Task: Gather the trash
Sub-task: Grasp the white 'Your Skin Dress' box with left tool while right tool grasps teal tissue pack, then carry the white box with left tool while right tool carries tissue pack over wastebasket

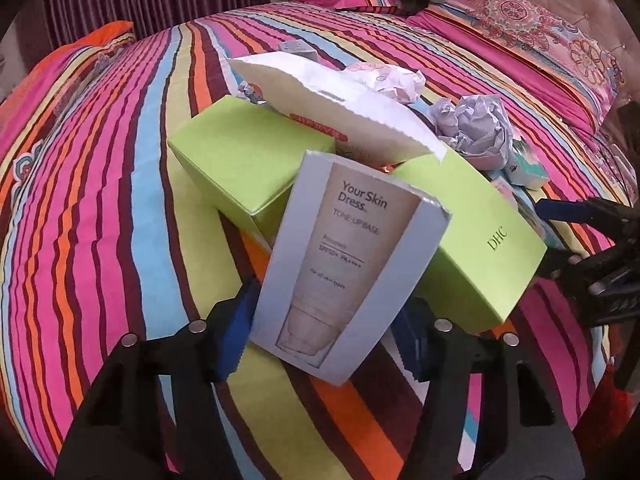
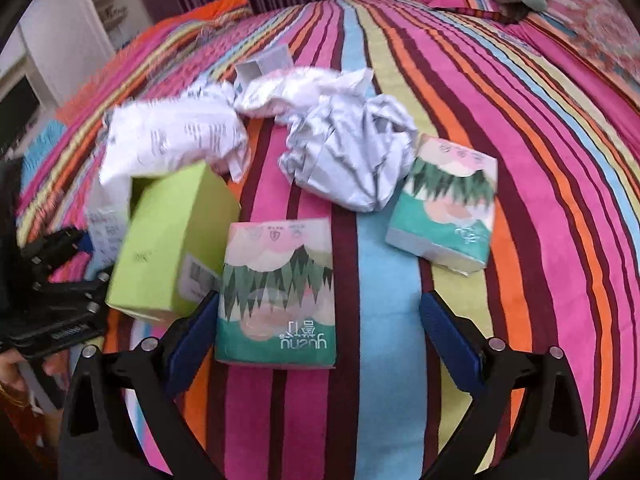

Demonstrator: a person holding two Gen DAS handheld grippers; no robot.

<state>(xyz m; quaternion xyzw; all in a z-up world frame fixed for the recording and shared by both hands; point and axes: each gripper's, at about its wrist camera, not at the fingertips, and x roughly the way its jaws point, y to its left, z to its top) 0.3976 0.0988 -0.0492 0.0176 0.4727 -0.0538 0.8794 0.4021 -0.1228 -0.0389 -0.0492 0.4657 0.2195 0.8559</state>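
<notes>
Your left gripper (image 1: 324, 340) clenches the white box (image 1: 344, 276) across its width, long axis pointing away; right fingers (image 2: 192, 336) spread around the tissue pack (image 2: 276, 296).

Left claw (image 1: 324, 344): black arms, blue pads, angled downward; the left pad (image 1: 236, 340) touches the white carton standing between the fingers, the right pad's contact cannot be told.
Right claw (image 2: 320, 340): same build, angled downward, jaws spread wide, pads (image 2: 450, 336) clear of the packet lying between them.
A hand (image 2: 16, 364): partly visible at left edge, behind the other claw.
</notes>
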